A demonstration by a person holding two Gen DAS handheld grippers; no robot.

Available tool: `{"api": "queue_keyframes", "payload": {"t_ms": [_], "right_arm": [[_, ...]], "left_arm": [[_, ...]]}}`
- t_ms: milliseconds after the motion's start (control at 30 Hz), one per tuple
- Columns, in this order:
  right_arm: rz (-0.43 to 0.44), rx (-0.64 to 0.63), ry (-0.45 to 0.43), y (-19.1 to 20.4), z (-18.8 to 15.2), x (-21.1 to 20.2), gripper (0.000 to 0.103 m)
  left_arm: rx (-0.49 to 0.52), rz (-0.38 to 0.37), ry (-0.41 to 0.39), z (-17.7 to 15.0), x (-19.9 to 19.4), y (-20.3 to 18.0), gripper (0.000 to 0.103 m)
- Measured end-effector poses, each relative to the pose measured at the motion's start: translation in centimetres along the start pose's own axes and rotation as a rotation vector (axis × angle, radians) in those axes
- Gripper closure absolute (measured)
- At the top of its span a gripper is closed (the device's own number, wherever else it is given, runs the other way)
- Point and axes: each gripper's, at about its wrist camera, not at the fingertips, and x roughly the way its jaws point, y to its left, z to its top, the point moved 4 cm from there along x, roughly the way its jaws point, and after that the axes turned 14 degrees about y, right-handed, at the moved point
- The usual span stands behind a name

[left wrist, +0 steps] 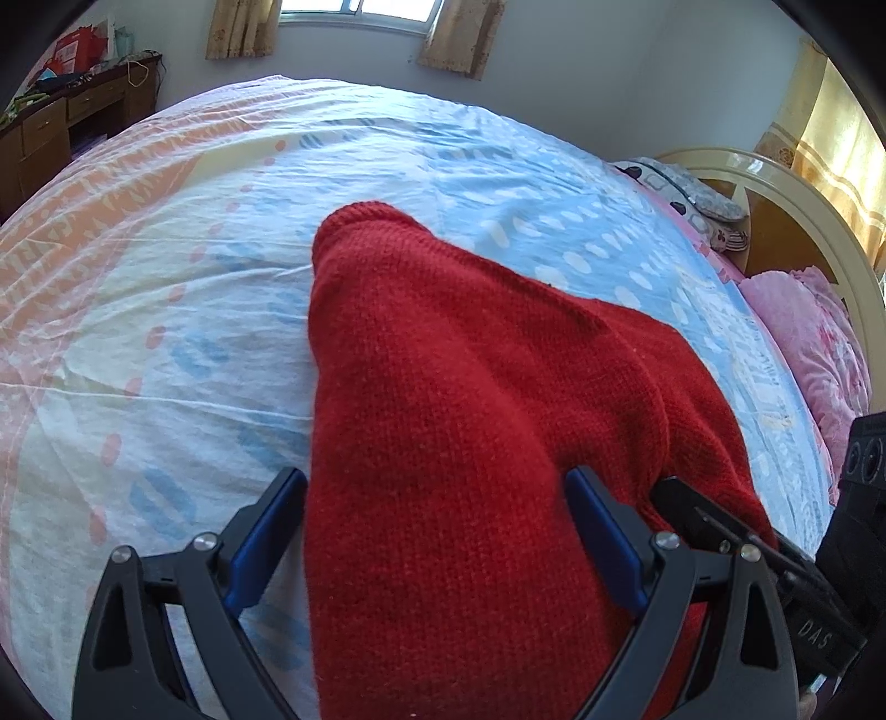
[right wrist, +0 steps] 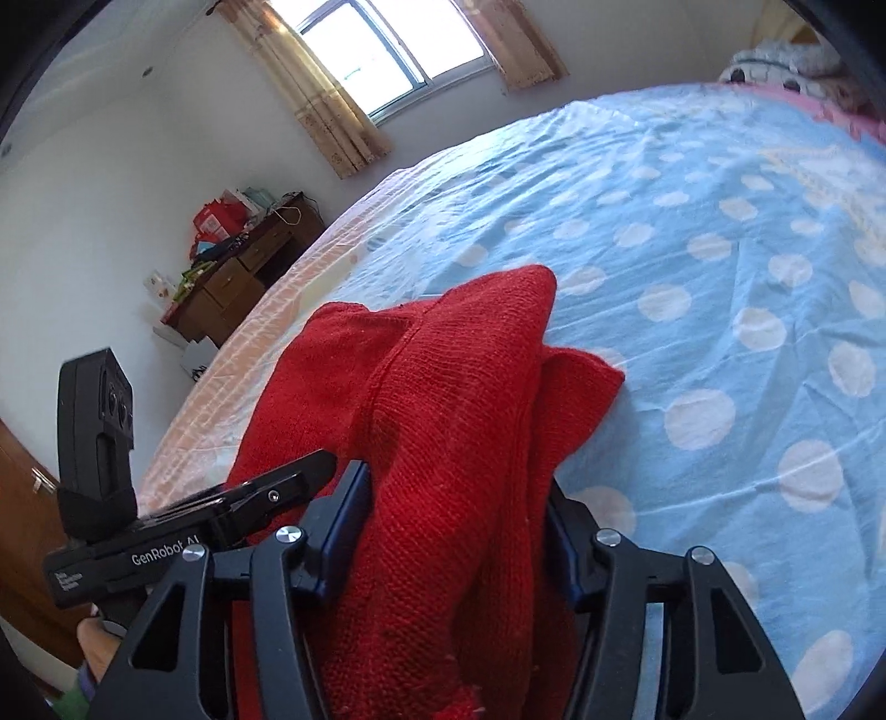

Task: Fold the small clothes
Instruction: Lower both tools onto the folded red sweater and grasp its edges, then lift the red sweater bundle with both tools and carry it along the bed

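Observation:
A red knitted garment (left wrist: 443,399) lies on the bed and runs back between the fingers of both grippers. In the left wrist view my left gripper (left wrist: 437,498) has its blue-padded fingers (left wrist: 266,531) wide apart, with the knit passing loosely between them. In the right wrist view my right gripper (right wrist: 454,515) has its fingers (right wrist: 343,526) pressed against a bunched fold of the same garment (right wrist: 454,399). The two grippers are side by side; the left one's body shows in the right wrist view (right wrist: 221,531).
The bed sheet (left wrist: 166,332) is pale with blue and orange marks, and blue with white dots (right wrist: 720,277) on the other side. Pink pillows (left wrist: 814,343) and a cream headboard (left wrist: 786,188) lie right. A wooden desk (right wrist: 238,277) with clutter stands by the wall under a curtained window (right wrist: 387,50).

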Motion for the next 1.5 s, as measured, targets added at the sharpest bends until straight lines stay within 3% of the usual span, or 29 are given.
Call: {"api": "queue_keyframes", "payload": {"t_ms": [300,533,800,967,1133,1200,1233,1267,1333,1400,1500], "right_arm": [[-0.089,-0.041,-0.030,0.5,-0.1,-0.3,0.048],[-0.181,-0.058,-0.047,1.9,-0.4,-0.9,0.056],[-0.156,-0.027,-0.089,3.5,-1.9,-4.3,0.066],[-0.115,0.007,-0.093,3.8,-3.0,-5.9,0.070],[-0.113,0.080,-0.039,1.9,-3.8,-5.2,0.070],[-0.050,0.146,-0.012,0.2,-4.0,-4.6,0.062],[-0.022,0.180,-0.005,-0.5,-4.1,-4.5,0.050],[0.001,0.221,0.005,-1.4,-4.1,-4.3,0.038],[0.033,0.282,0.010,-2.8,-4.3,-4.1,0.029],[0.101,0.311,0.002,-3.6,-4.5,-3.7,0.027],[0.080,0.268,0.005,-2.9,-3.9,-3.3,0.027]], "left_arm": [[0.026,-0.024,-0.021,-0.1,-0.1,-0.3,0.022],[0.096,0.039,-0.052,-0.7,-1.3,-1.7,0.047],[0.054,-0.006,-0.006,-1.8,-3.0,-1.3,0.059],[0.083,0.028,0.022,-3.3,-3.8,-2.1,0.059],[0.028,0.003,0.065,-3.2,-3.0,-1.0,0.028],[-0.012,-0.032,0.097,-3.2,-2.2,-0.3,0.017],[-0.034,-0.045,0.105,-3.2,-1.9,0.0,0.012],[-0.055,-0.062,0.111,-3.2,-1.6,0.3,0.011],[-0.050,-0.061,0.104,-3.1,-1.5,0.1,0.009],[-0.011,-0.024,0.086,-3.1,-1.4,-0.6,0.010],[0.021,-0.033,0.059,-3.1,-1.3,-1.2,0.022]]}}
